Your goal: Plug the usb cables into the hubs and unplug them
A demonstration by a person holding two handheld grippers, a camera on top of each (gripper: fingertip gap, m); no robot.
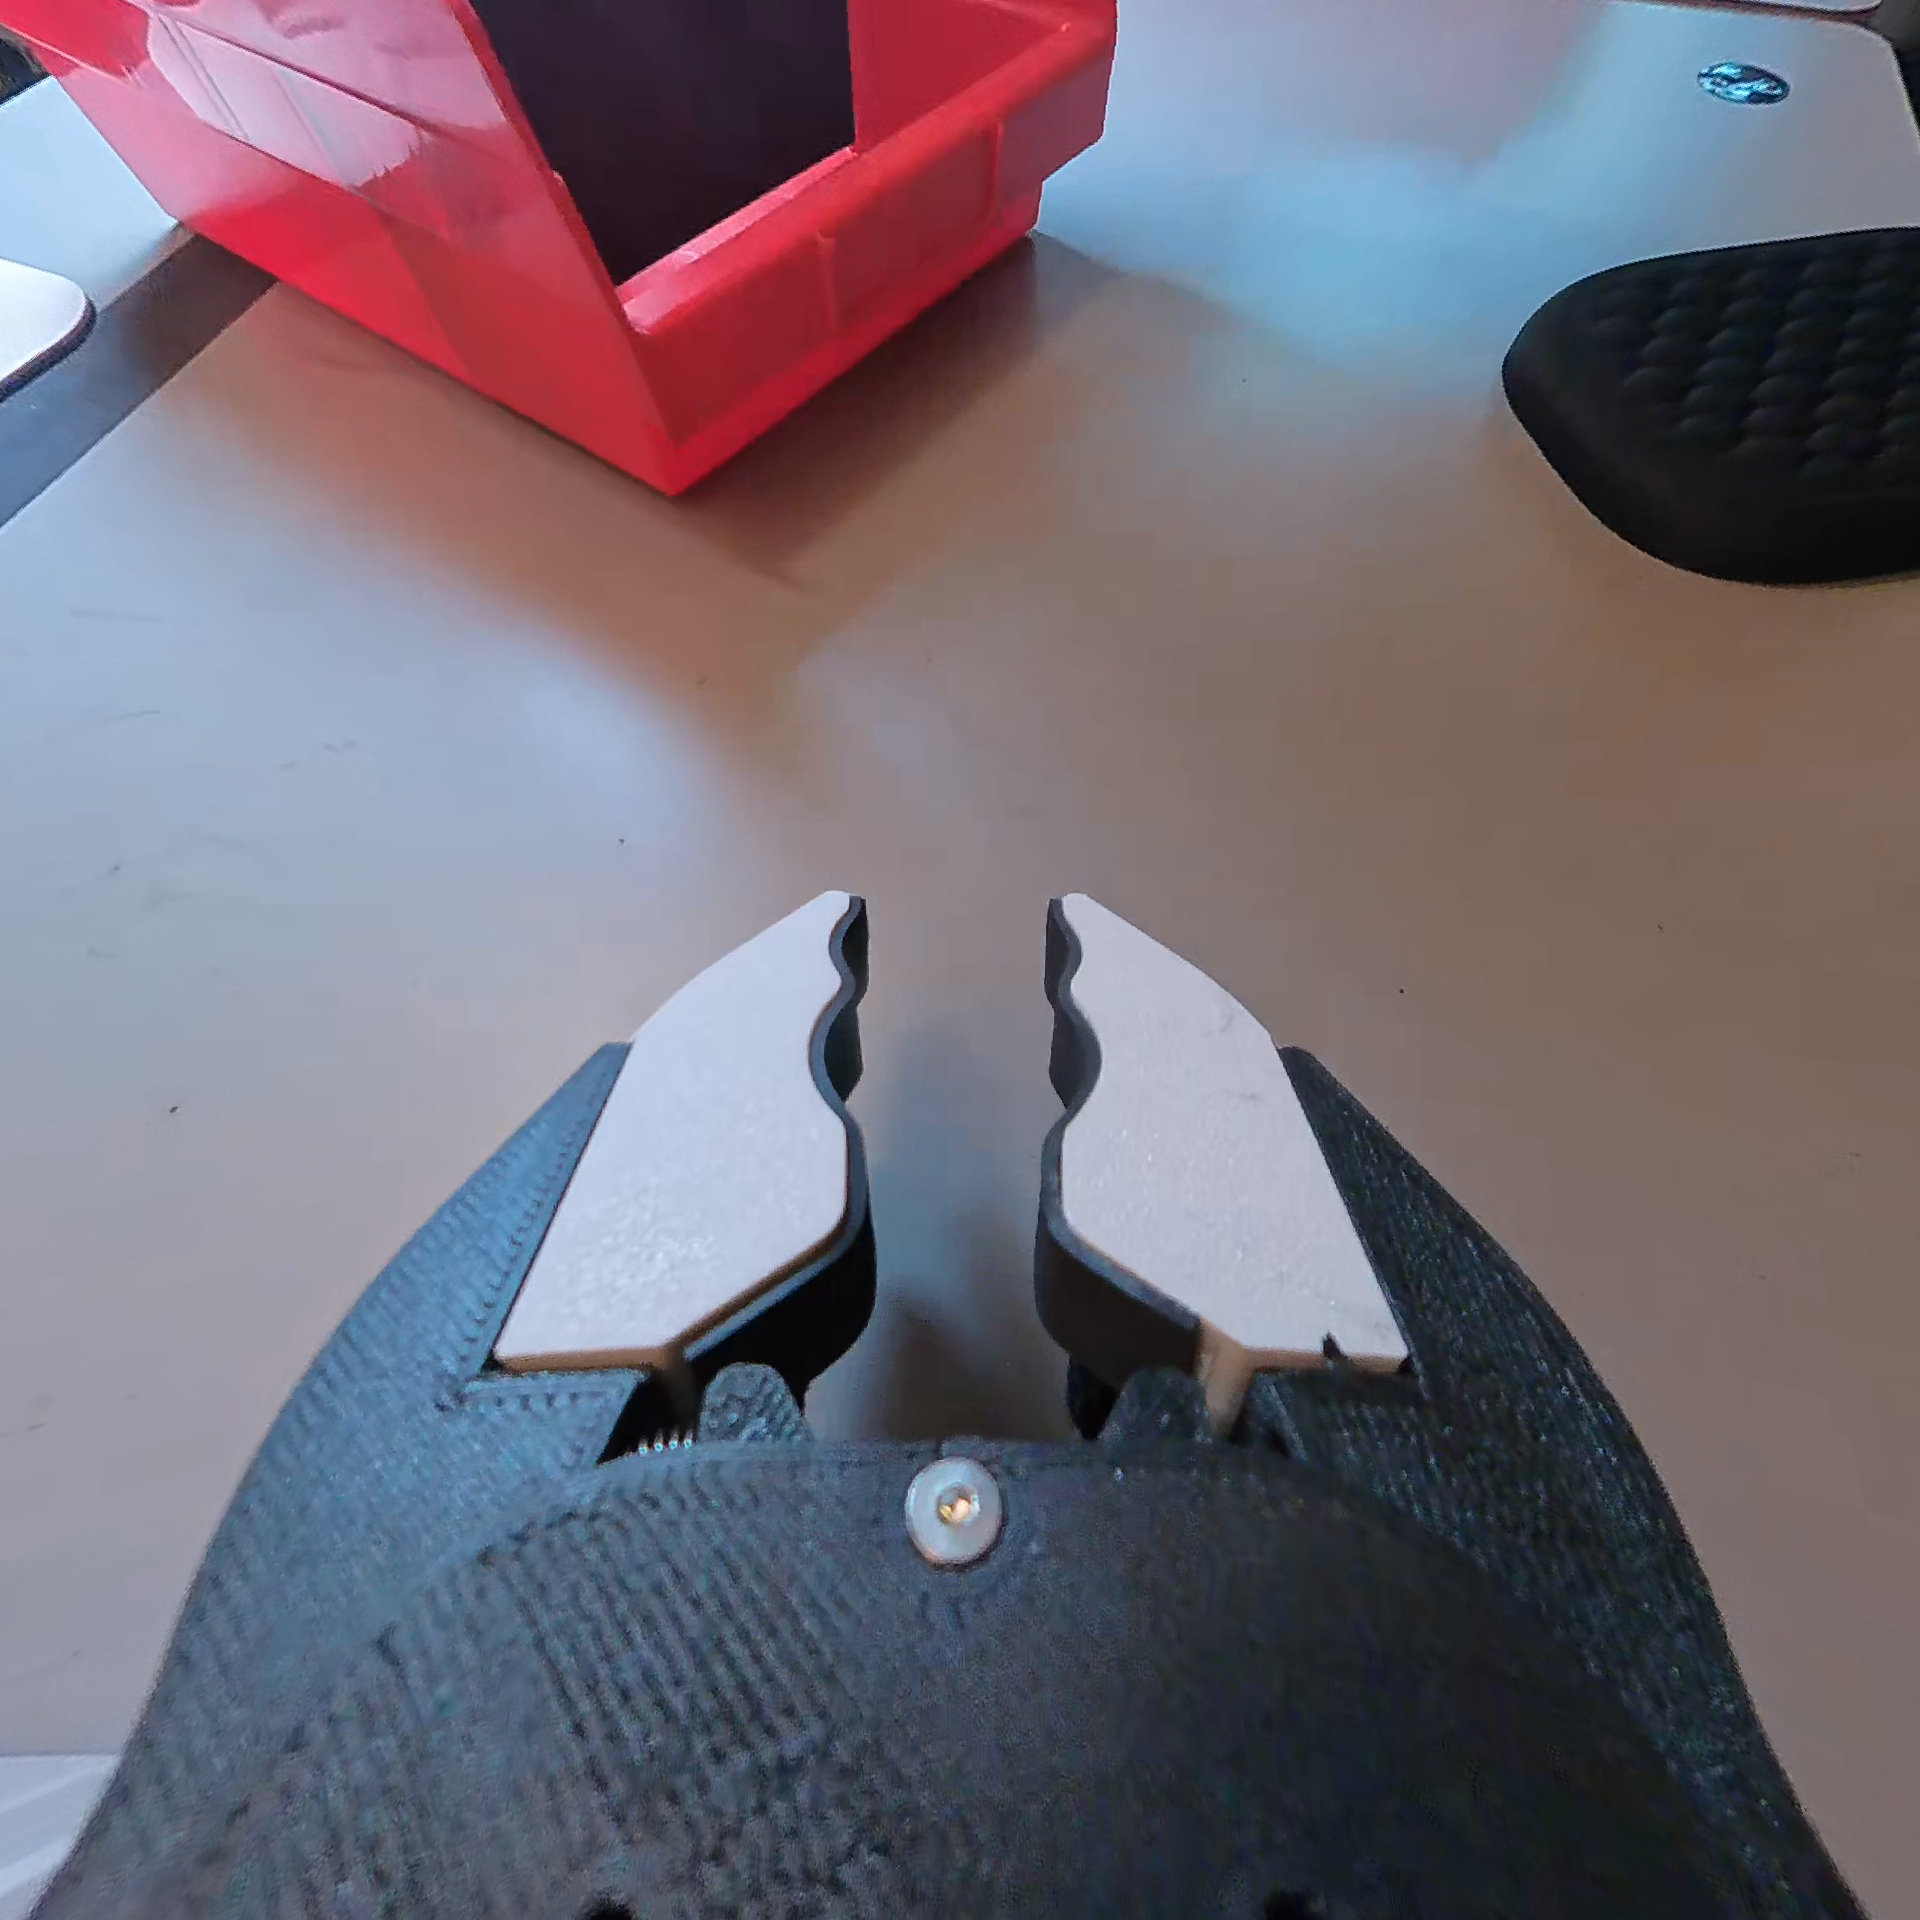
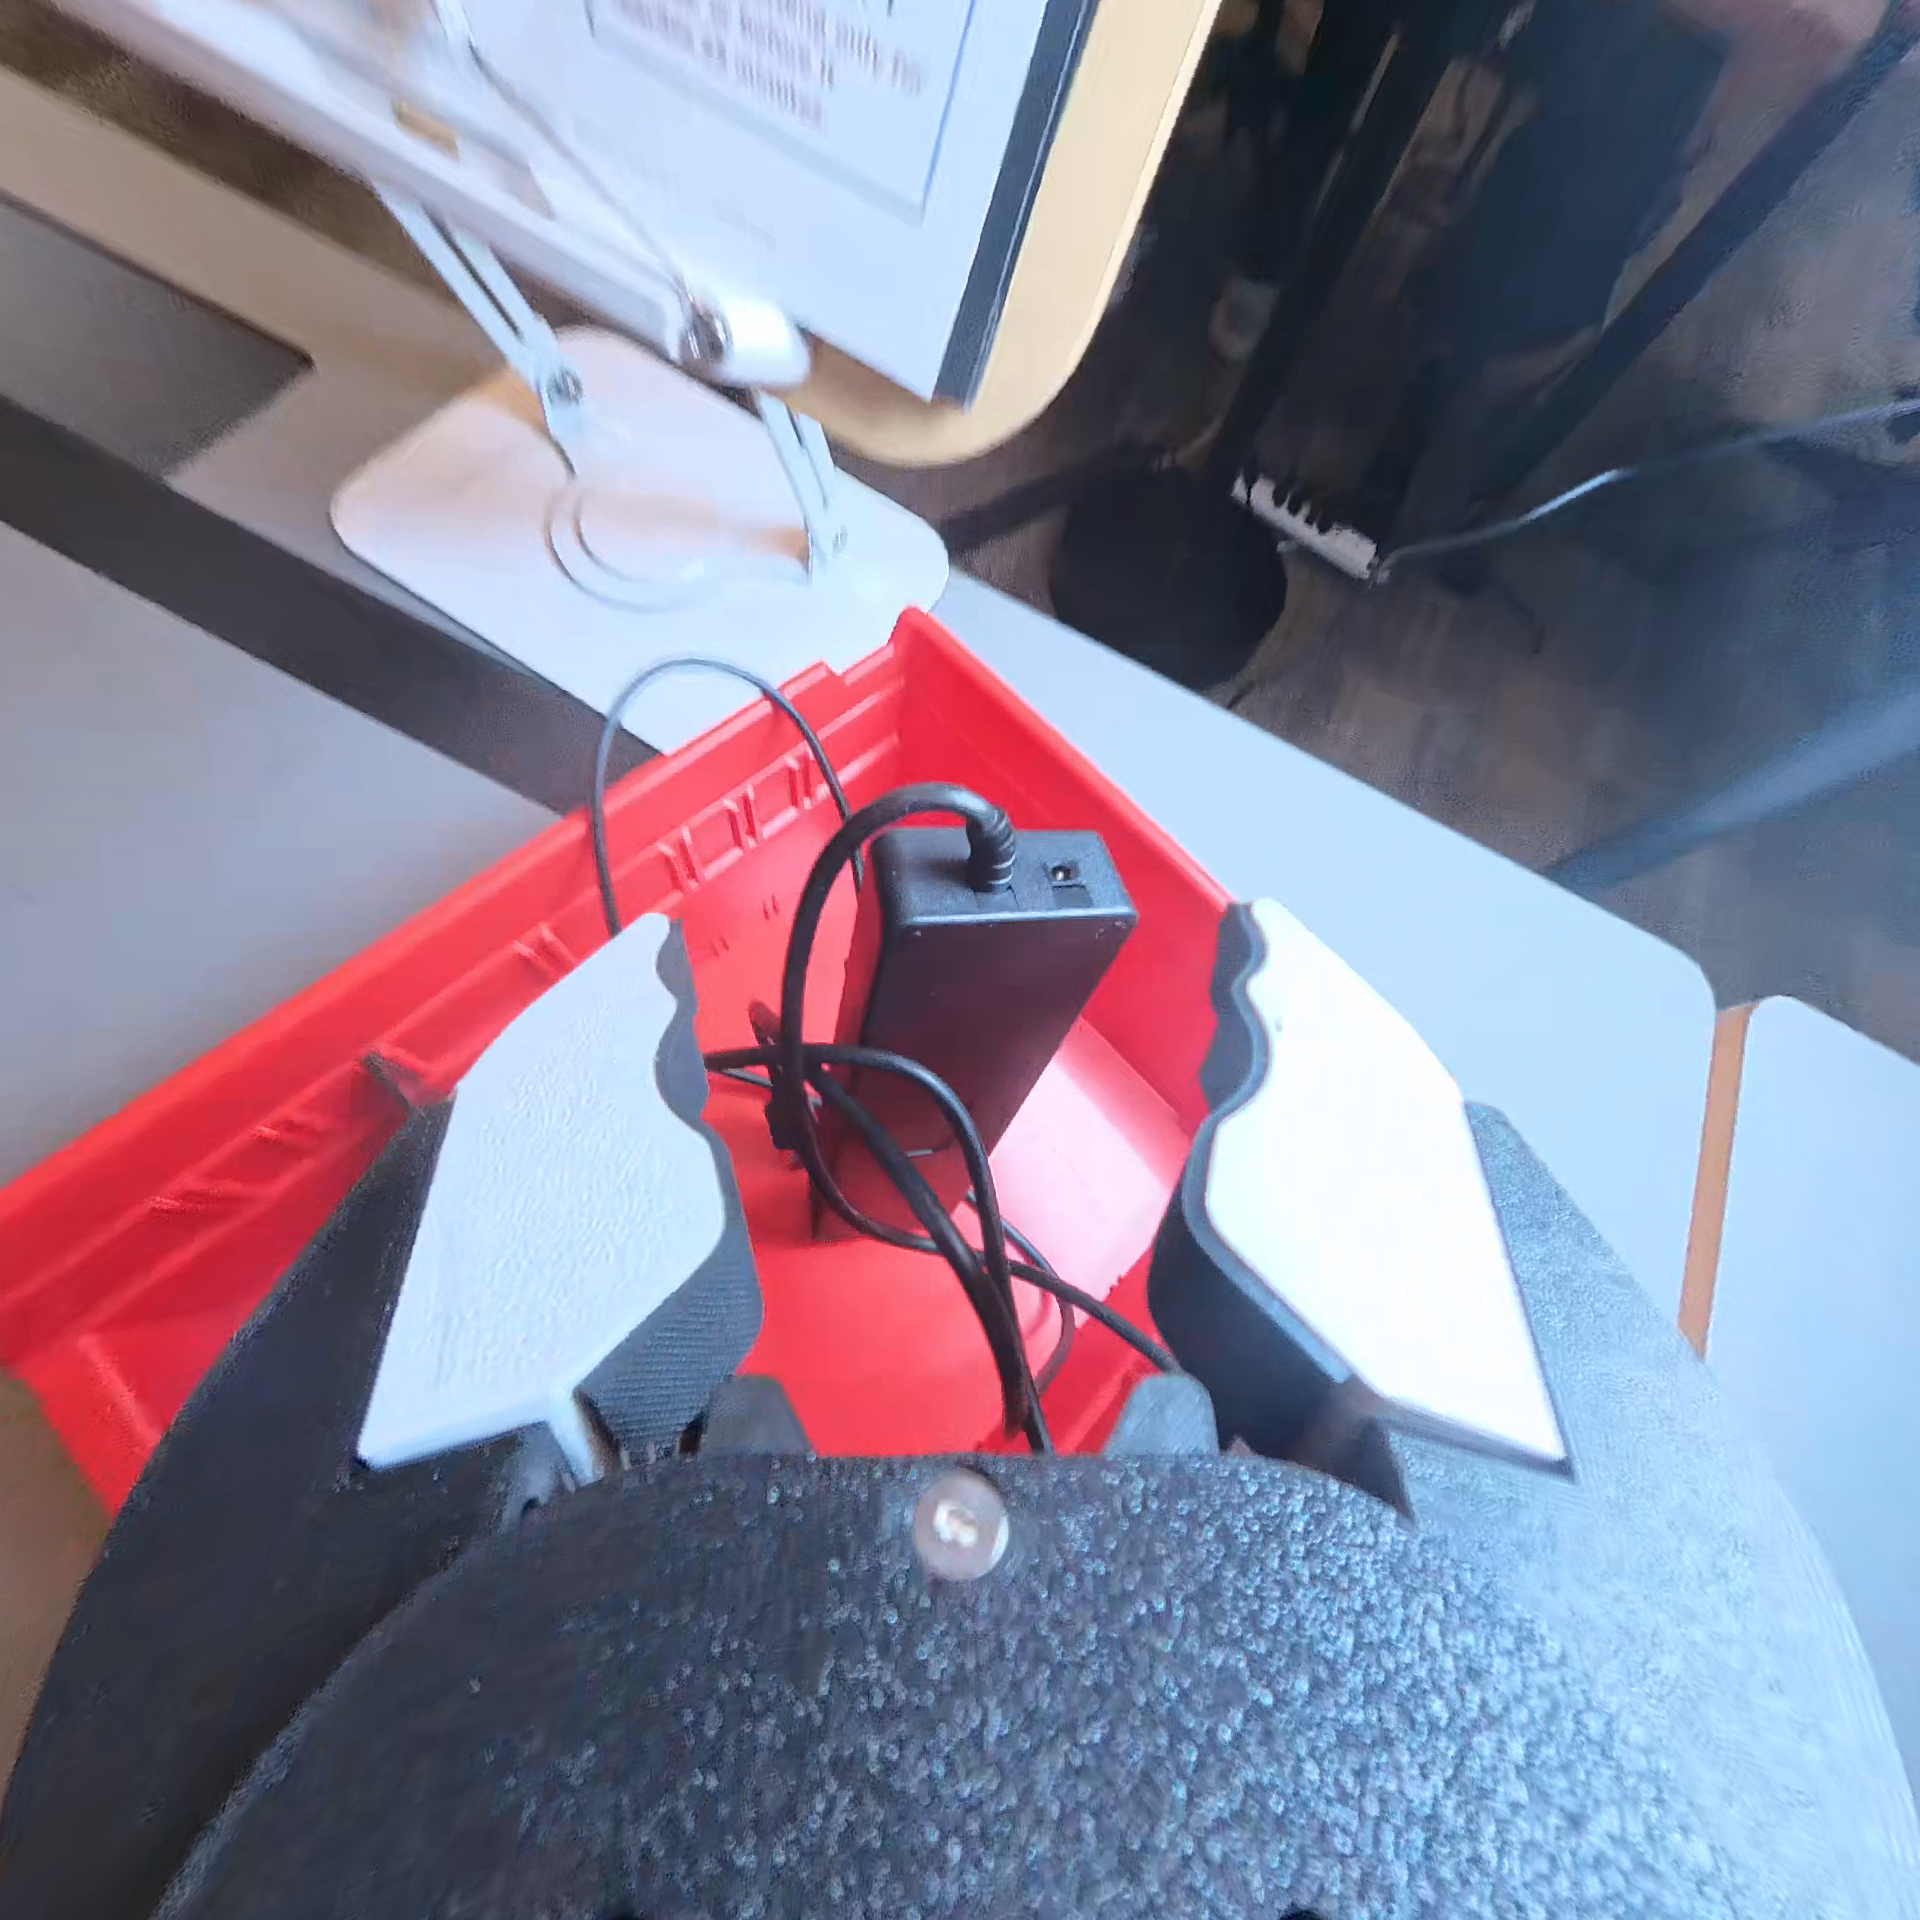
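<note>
A black hub (image 2: 987,977) stands on end inside the red bin (image 2: 312,1122), leaning toward the far corner, with a thick black cable (image 2: 831,894) plugged into its top end beside an empty round socket. That cable loops down and tangles with thinner black cables (image 2: 966,1174) on the bin floor; one thin wire (image 2: 623,727) arcs up over the far wall.

The right gripper (image 2: 951,971) hangs above the bin with its jaws spread wide, the hub showing between its fingers, nothing gripped. The loose cables lie between the fingers and the hub's lower end.

Beyond the bin sits a white stand (image 2: 644,520) holding a tilted panel, on the grey table (image 2: 1351,862).

The left gripper (image 1: 956,914) is over the bare brown table (image 1: 416,779), well short of the red bin (image 1: 644,260), jaws parted by a narrow gap and empty. A black padded rest (image 1: 1745,405) lies off to its right.
</note>
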